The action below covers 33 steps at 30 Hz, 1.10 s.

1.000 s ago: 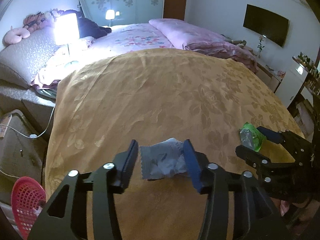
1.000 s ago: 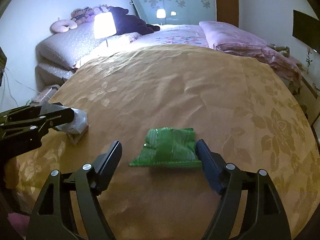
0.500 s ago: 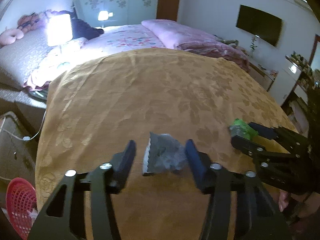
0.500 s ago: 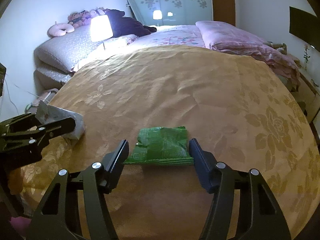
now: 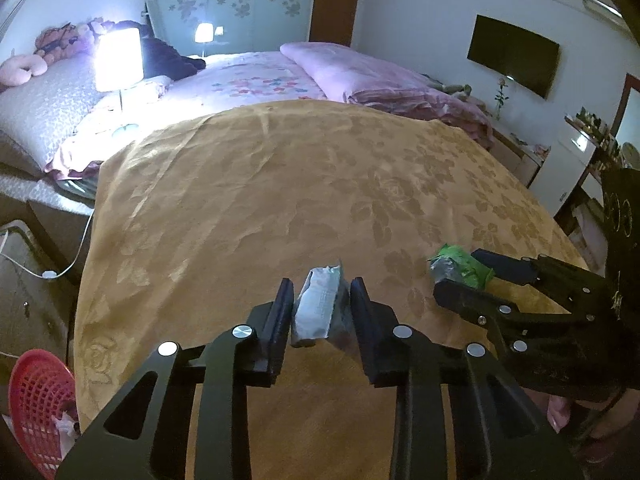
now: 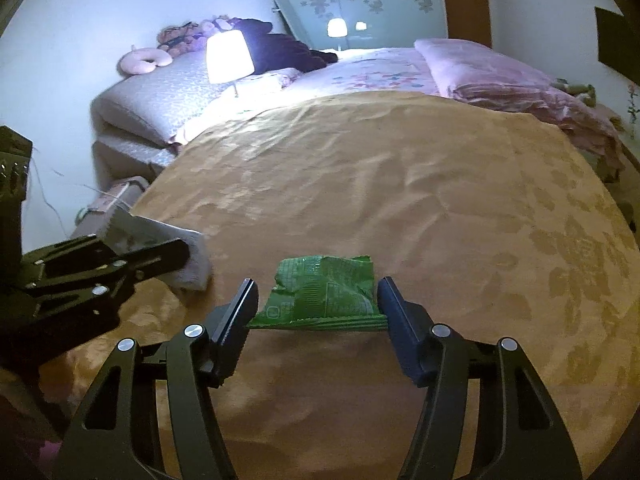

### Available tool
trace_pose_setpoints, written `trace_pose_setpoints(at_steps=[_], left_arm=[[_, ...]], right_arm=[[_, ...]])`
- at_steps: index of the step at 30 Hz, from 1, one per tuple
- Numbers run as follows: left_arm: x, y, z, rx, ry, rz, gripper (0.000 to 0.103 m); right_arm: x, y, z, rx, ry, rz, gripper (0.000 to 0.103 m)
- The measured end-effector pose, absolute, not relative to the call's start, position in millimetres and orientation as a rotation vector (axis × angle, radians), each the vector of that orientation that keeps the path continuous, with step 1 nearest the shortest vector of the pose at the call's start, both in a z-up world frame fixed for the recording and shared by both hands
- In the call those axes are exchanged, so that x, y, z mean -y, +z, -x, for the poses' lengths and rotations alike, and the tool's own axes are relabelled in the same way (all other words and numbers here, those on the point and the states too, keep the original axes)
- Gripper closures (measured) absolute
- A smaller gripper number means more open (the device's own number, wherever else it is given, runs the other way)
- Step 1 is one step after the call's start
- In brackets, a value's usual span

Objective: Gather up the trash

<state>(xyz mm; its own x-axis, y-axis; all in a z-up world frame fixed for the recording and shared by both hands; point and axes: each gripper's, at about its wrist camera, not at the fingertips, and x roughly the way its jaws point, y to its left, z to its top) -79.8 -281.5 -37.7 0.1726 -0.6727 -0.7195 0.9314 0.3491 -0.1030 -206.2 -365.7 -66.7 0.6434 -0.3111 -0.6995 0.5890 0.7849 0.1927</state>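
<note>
The left hand-held gripper (image 5: 322, 312) has just been closing, and now its two black fingers squeeze a silver-grey wrapper (image 5: 320, 306) between them. The wrapper is folded up narrow and stands on its edge, lifted a little above the yellow bedspread (image 5: 280, 184). From the right wrist camera you can see the same wrapper (image 6: 160, 240) sticking out past the left fingers, off to the left side.

The right hand-held gripper (image 6: 318, 304) has also been closing. It is shut on a green packet (image 6: 324, 292) — both pads press on the packet's sides, and the packet is crinkled and lies flat between them. In the left wrist camera that green packet (image 5: 460, 270) shows near the right edge, held by the right fingers.

Both grippers point down over the near end of the bed, side by side but apart.

Down on the floor at the far left sits a red basket (image 5: 36, 404) with some bits of white stuff in it. Farther back a lamp (image 5: 119, 60) glows bright beside the pillows, and a pink quilt (image 5: 380, 80) is folded on the bed.
</note>
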Motion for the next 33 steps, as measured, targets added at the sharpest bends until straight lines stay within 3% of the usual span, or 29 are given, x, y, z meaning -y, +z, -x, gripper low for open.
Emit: trace_pose_setpoints(at_steps=[17, 33], left_arm=[[228.3, -6.1, 54.3, -0.704, -1.071, -0.354, 0.076], [126.4, 16.3, -2.7, -0.687, -0.809, -0.32, 0.076]], right_arm=[[328.7, -44.6, 166.0, -0.695, -0.395, -0.415, 0.043], [265.0, -14.7, 87.7, -0.71, -0.163, -0.353, 0.043]])
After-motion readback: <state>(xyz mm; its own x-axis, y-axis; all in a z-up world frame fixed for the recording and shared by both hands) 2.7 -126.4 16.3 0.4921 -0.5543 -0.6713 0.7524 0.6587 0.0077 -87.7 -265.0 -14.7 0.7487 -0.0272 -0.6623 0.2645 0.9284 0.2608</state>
